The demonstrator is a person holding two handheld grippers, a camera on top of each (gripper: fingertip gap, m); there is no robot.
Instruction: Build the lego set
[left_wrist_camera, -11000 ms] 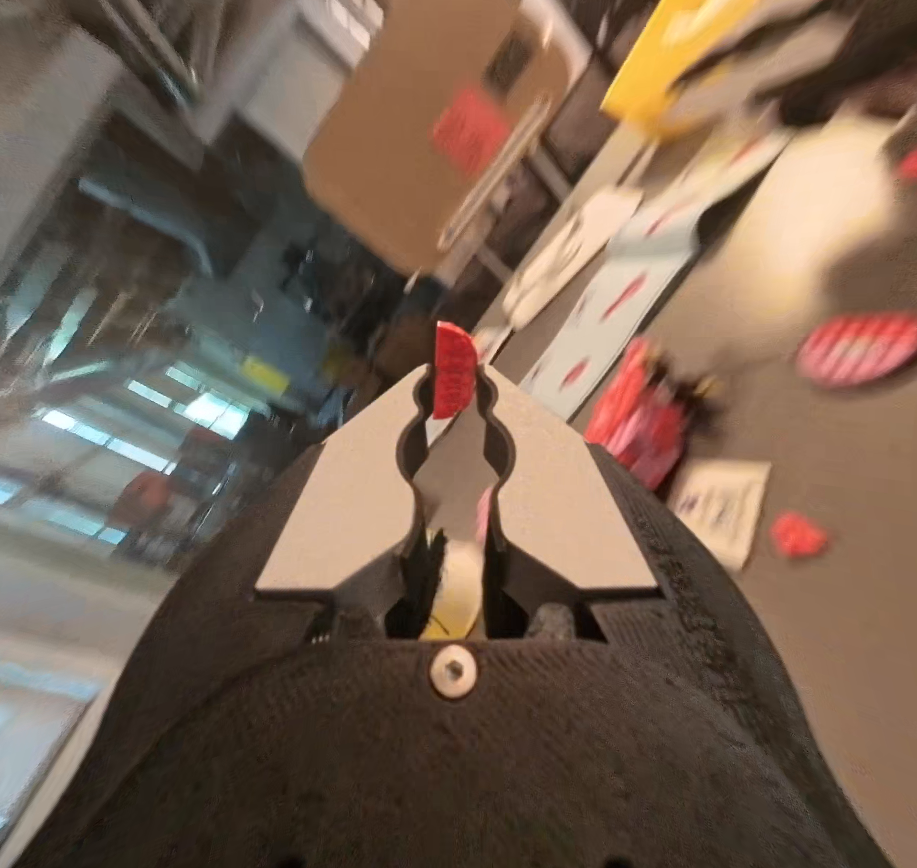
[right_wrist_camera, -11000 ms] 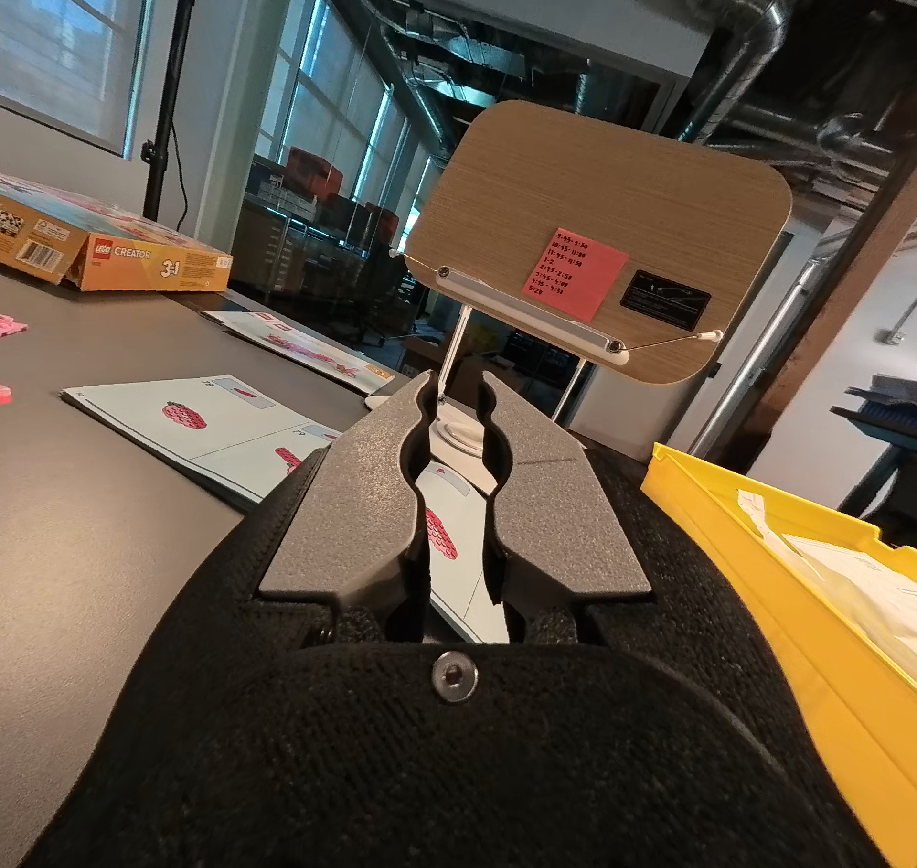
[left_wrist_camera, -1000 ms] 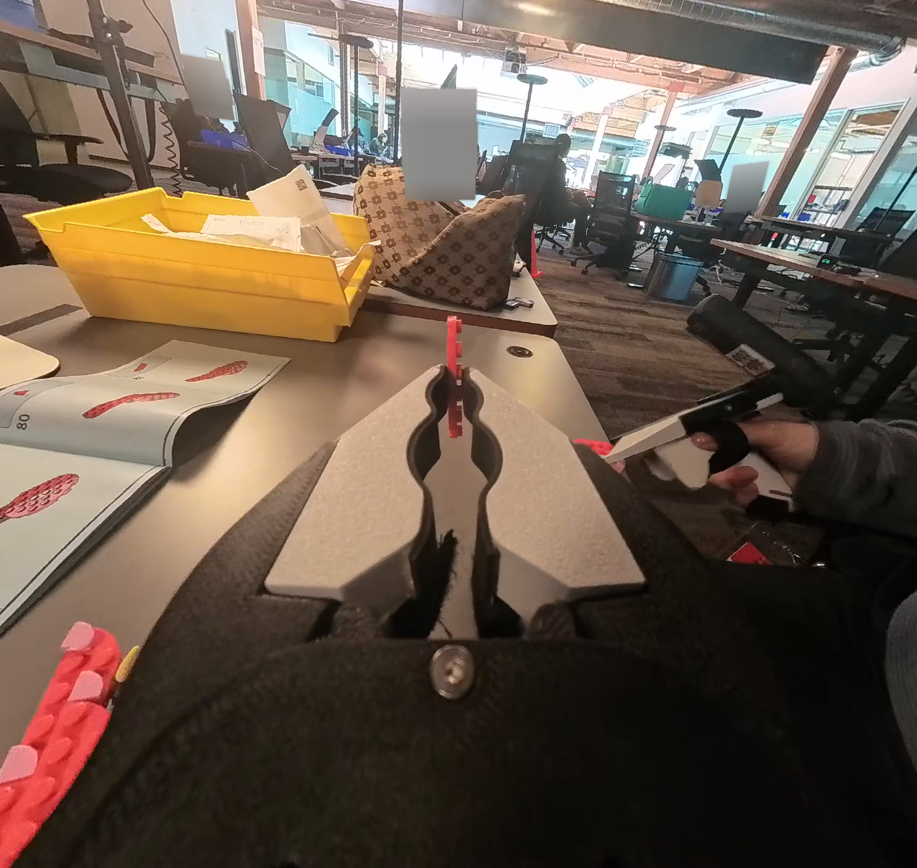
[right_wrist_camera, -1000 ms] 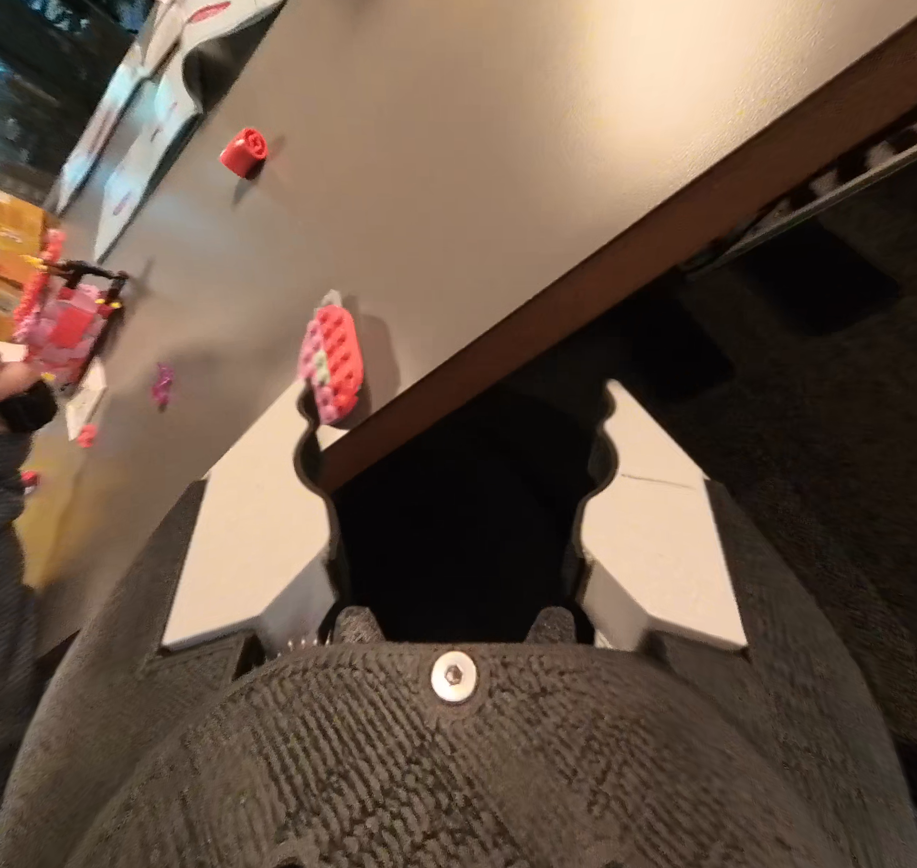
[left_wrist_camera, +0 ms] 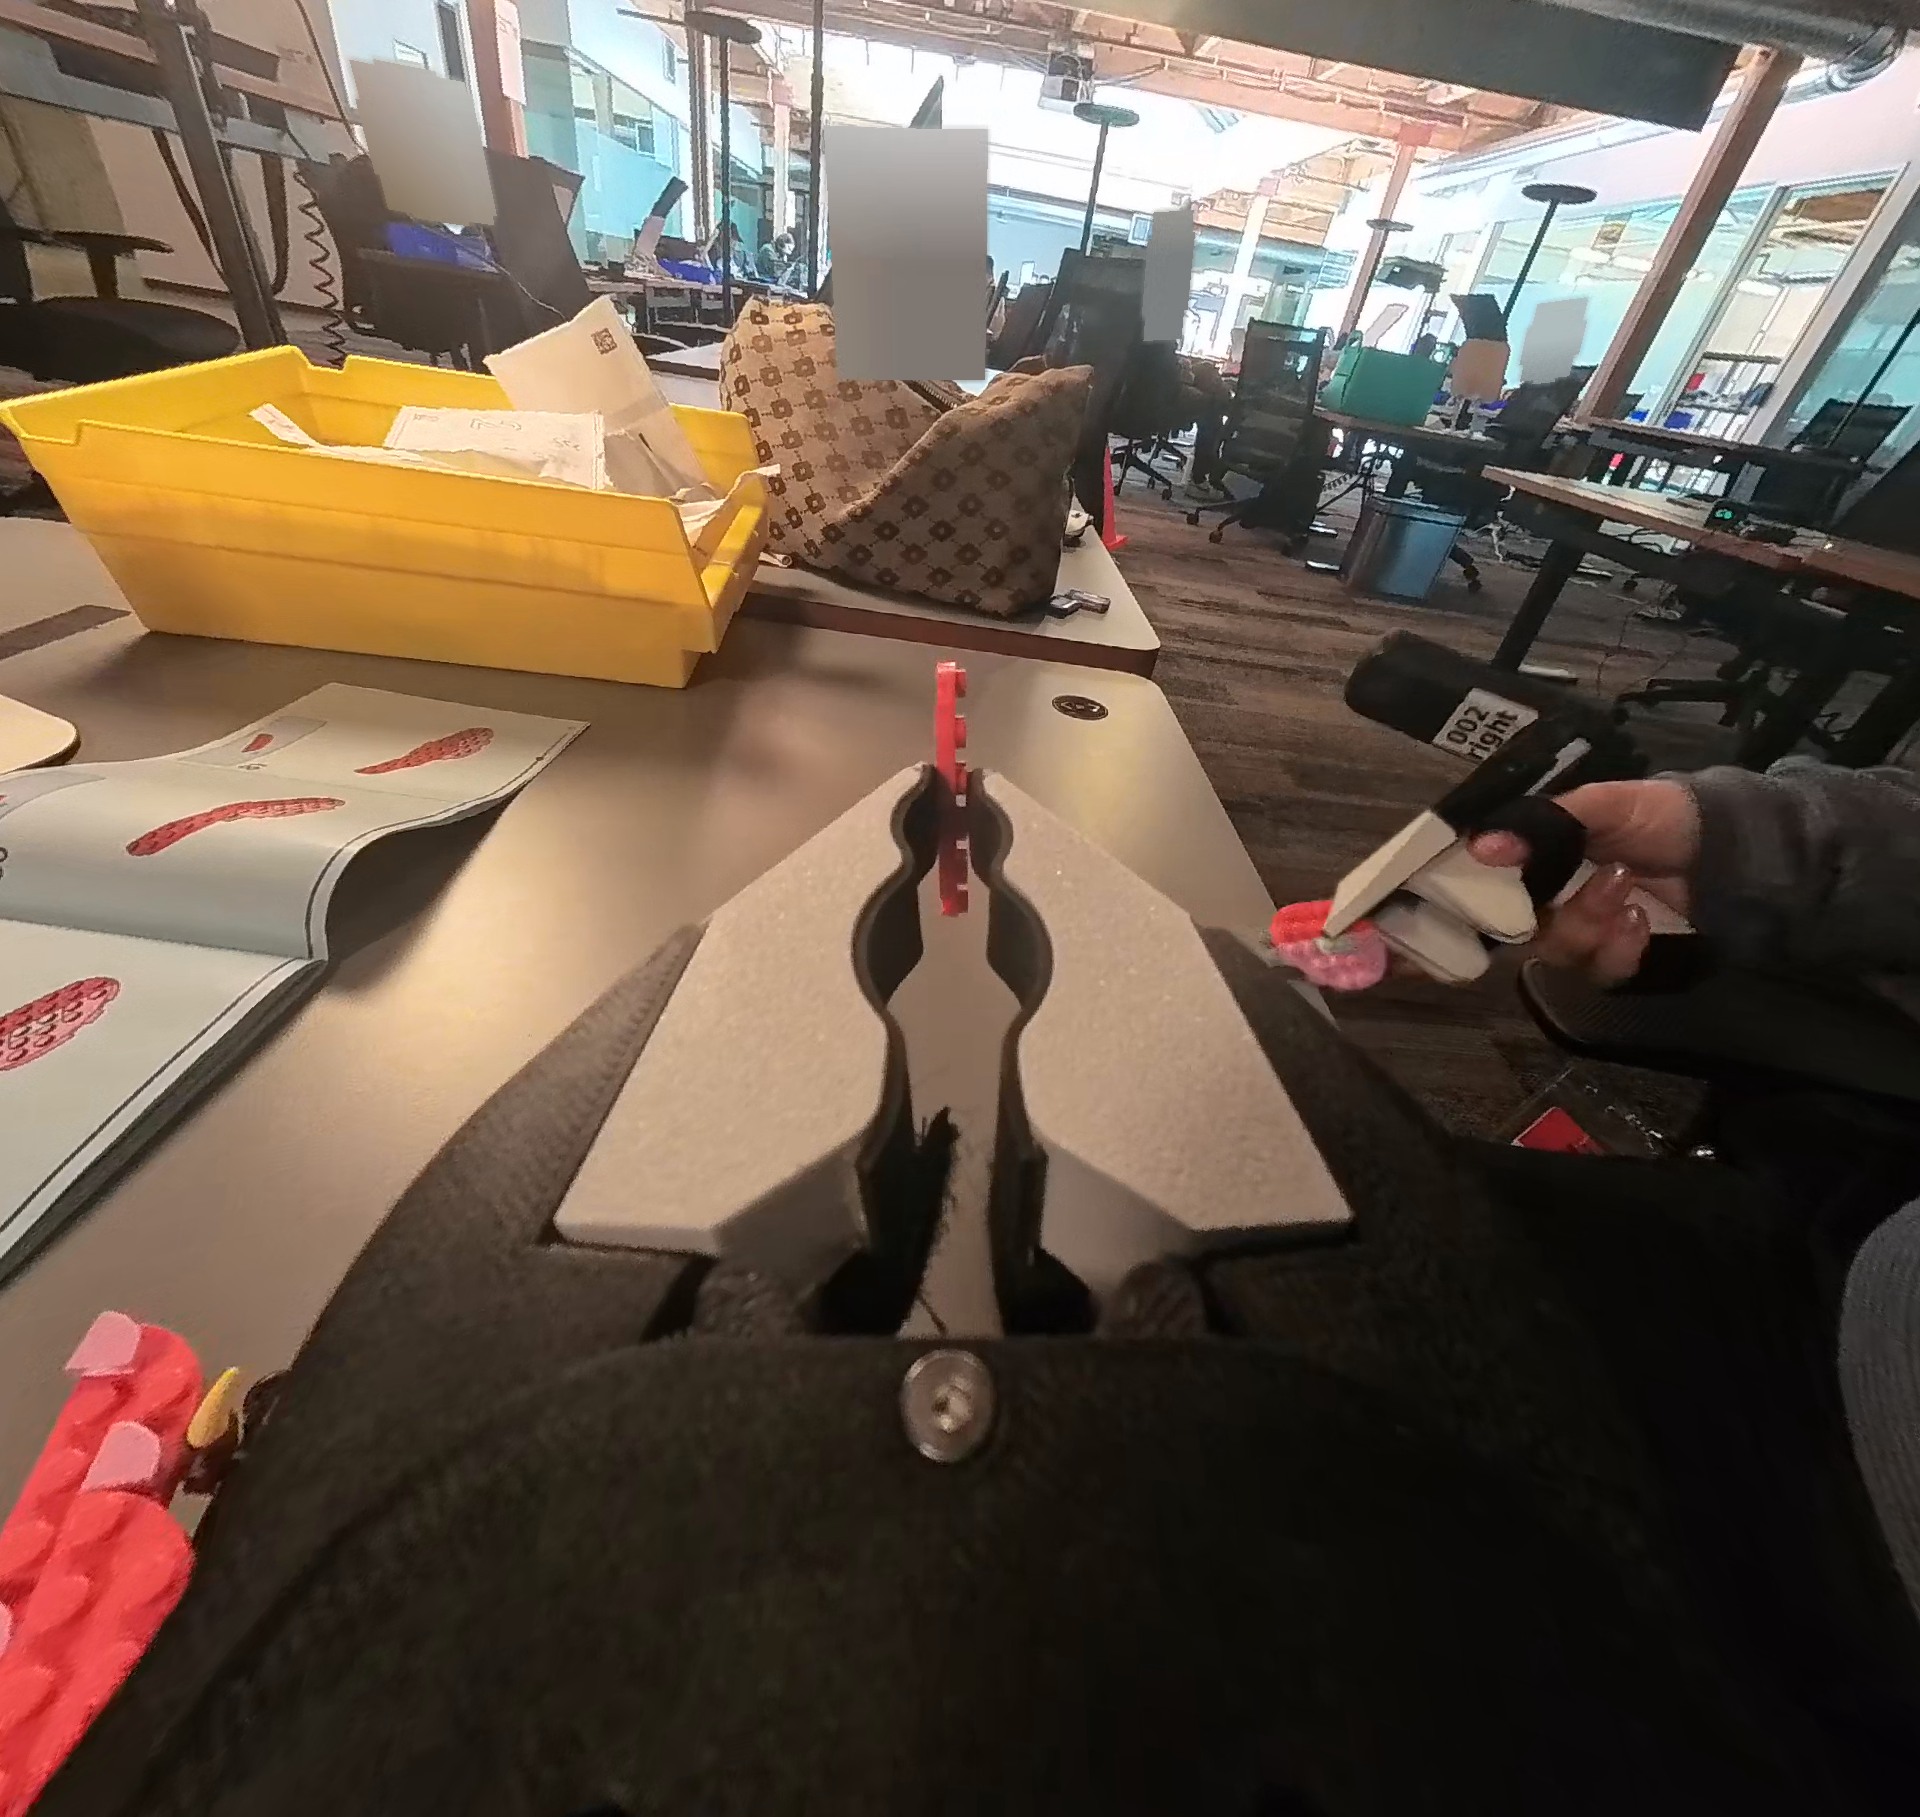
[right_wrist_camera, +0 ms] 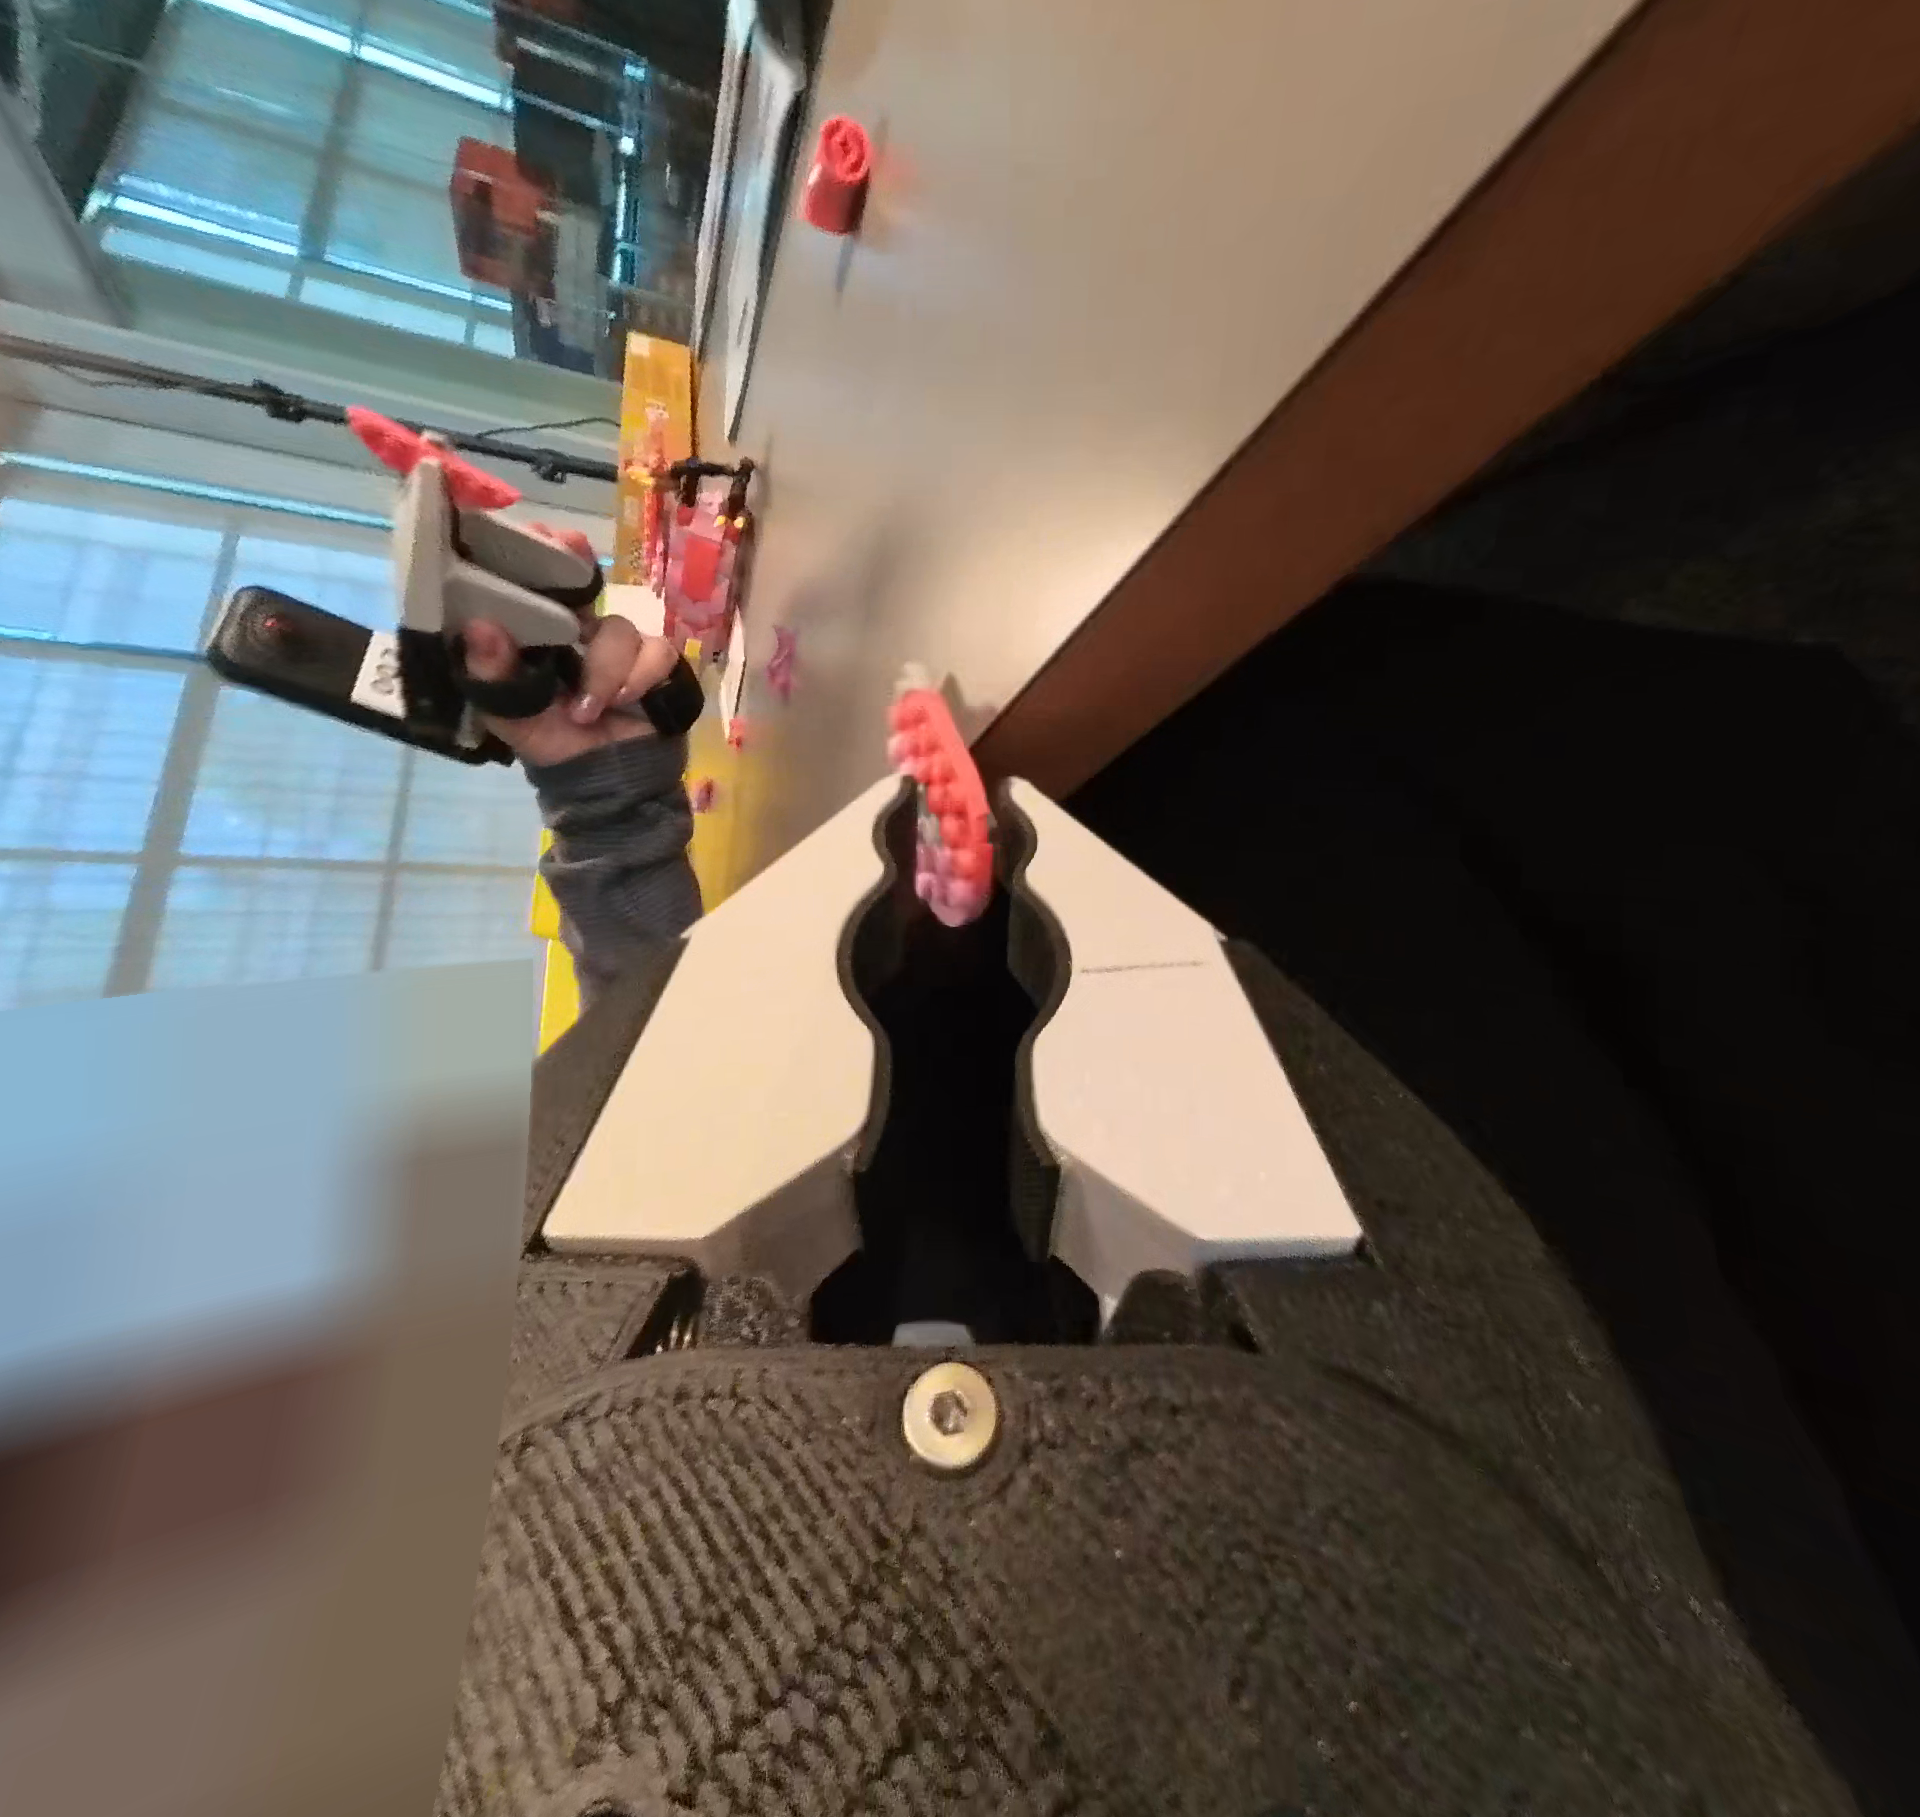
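Observation:
My left gripper (left_wrist_camera: 951, 788) is shut on a thin red studded plate (left_wrist_camera: 948, 728), held on edge above the grey table (left_wrist_camera: 623, 936). It also shows in the right wrist view (right_wrist_camera: 426, 510), held up with the red plate (right_wrist_camera: 457, 468) in its tips. My right gripper (right_wrist_camera: 951, 801) is shut on an oval red and pink studded plate (right_wrist_camera: 940, 791) at the table's brown edge (right_wrist_camera: 1351, 396). In the left wrist view its fingers (left_wrist_camera: 1382, 879) clamp that plate (left_wrist_camera: 1320, 941) from above and below, just off the table's right edge.
A yellow bin (left_wrist_camera: 395, 541) with papers and a patterned brown bag (left_wrist_camera: 914, 510) stand at the back. An open instruction booklet (left_wrist_camera: 208, 832) lies on the left. A red and pink brick model (left_wrist_camera: 83, 1518) sits near left. A red round brick (right_wrist_camera: 840, 172) lies farther along the table. Left tips to right tips: about 25 cm.
My right jaws went from wide open to shut on the red and pink plate at the table's edge. My left gripper keeps its hold on the red plate.

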